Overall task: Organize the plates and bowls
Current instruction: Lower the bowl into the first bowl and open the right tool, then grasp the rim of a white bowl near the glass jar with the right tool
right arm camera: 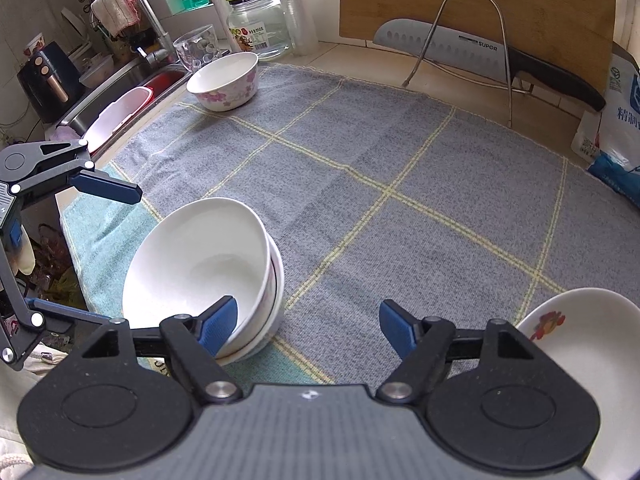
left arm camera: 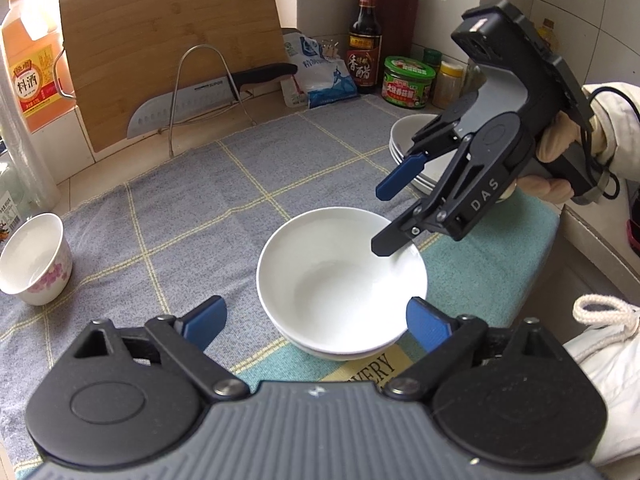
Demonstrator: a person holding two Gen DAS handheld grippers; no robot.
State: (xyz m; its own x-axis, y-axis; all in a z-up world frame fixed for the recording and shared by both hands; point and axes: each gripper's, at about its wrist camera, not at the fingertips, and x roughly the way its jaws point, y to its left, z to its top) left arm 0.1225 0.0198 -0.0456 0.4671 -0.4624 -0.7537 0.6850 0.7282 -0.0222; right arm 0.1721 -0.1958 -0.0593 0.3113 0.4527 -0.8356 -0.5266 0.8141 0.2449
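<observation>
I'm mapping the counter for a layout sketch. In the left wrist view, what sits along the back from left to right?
Cooking wine jug → cutting board → salt bag → vinegar bottle → green-lidded jar → yellow-lidded jar.

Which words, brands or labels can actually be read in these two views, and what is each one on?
"SUPOR": knife blade.
"DAS": right gripper arm.
"料酒": orange jug label.
"香醋": dark bottle label.
"VERY": towel patch, partly hidden.
Green tub, salt bag, glass jar: print too small or cut off.
</observation>
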